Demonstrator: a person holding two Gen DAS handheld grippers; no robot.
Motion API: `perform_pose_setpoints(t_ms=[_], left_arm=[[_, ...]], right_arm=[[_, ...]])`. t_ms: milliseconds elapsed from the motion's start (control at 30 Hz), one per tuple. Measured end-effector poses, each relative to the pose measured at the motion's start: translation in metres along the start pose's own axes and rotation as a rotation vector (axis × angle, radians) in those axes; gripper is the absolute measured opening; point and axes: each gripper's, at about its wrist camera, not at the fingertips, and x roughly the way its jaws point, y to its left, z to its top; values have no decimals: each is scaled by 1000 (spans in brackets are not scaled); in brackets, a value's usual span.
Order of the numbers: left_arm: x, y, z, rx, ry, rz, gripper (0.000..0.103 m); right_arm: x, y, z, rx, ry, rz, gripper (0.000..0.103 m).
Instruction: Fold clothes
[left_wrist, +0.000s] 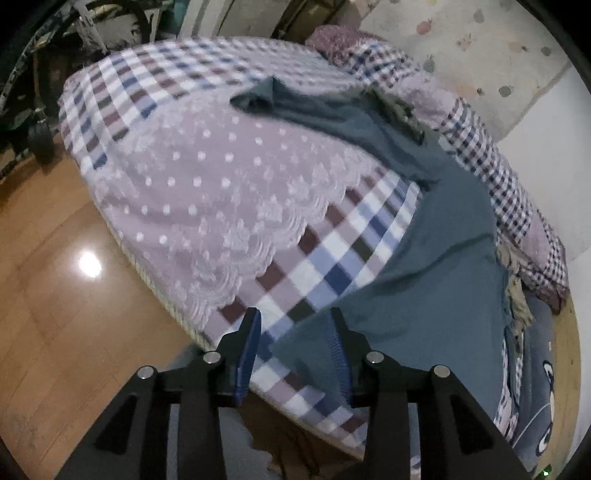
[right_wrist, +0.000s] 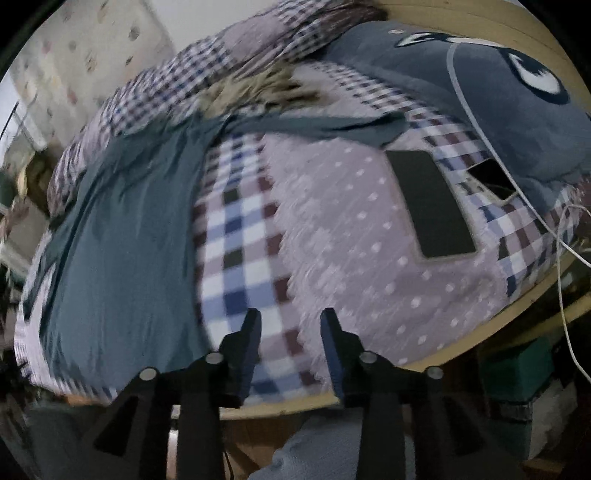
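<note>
My left gripper (left_wrist: 293, 321) spread, nothing between fingers, over near edge of teal garment (left_wrist: 424, 258); my right gripper (right_wrist: 290, 321) spread, empty, above checked bedspread (right_wrist: 236, 258); garment flat on bed, sleeve stretched sideways.

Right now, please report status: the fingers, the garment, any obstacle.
Left gripper open, empty. Right gripper open, empty. Teal garment spread flat on bed, sleeves out. Dark phone lies beside it.
</note>
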Motion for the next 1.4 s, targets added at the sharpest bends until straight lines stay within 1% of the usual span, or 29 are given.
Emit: perform_pose_setpoints(t_ms=[67, 133, 167, 200, 267, 333, 433, 533, 567, 633, 733, 800, 900, 967, 1033, 1067, 1133, 1167, 1200, 1267, 1300, 1333, 1400], left_arm=[[-5, -10, 3, 15, -41, -29, 41], [-8, -27, 6, 36, -79, -59, 47], [-9, -37, 6, 57, -89, -73, 52], [-7, -51, 6, 85, -94, -90, 56], [-2, -79, 5, 141, -104, -124, 56], [7, -110, 5, 197, -94, -180, 56], [26, -161, -2, 273, -77, -291, 56], [51, -215, -11, 349, -42, -383, 56], [59, -233, -16, 384, -35, -409, 56], [75, -267, -24, 457, -30, -453, 56], [95, -305, -35, 542, -27, -501, 56], [107, -321, -41, 561, -13, -535, 56], [121, -330, -45, 573, 6, -573, 56], [129, -328, -44, 557, 21, -588, 56], [136, -324, -38, 513, 46, -598, 56], [140, -322, -34, 486, 58, -603, 56], [143, -313, -19, 424, 51, -617, 56], [143, -309, -15, 404, 45, -620, 56], [144, -304, -8, 373, 41, -625, 56], [145, -299, 2, 331, 36, -636, 56], [146, -298, 5, 324, 30, -634, 56], [146, -297, 6, 323, 22, -632, 56], [148, -296, 9, 319, 12, -628, 56]], right_arm=[[1, -16, 14, 62, -34, 11, 40], [2, -35, 31, 128, -63, 26, 41], [4, -44, 40, 157, -73, 32, 41], [5, -52, 49, 182, -79, 35, 41], [9, -71, 69, 238, -91, 58, 43], [15, -90, 91, 328, -107, 111, 43], [33, -115, 128, 485, -134, 214, 44], [59, -131, 160, 606, -126, 260, 44], [68, -136, 170, 639, -121, 263, 44], [89, -143, 189, 684, -107, 242, 44], [118, -153, 215, 727, -90, 167, 44], [133, -158, 226, 740, -68, 122, 44], [156, -160, 240, 719, -14, 20, 44], [167, -160, 248, 710, 8, -26, 40], [173, -156, 259, 673, 9, -78, 11], [175, -153, 265, 649, 6, -105, 1], [175, -144, 280, 588, -10, -158, 1], [170, -133, 292, 547, -36, -176, 1], [160, -119, 305, 502, -78, -176, 1], [132, -79, 338, 384, -198, -153, 1], [113, -52, 355, 307, -270, -132, 1], [91, -19, 368, 215, -352, -87, 1], [45, 48, 380, 11, -498, 44, 1]])
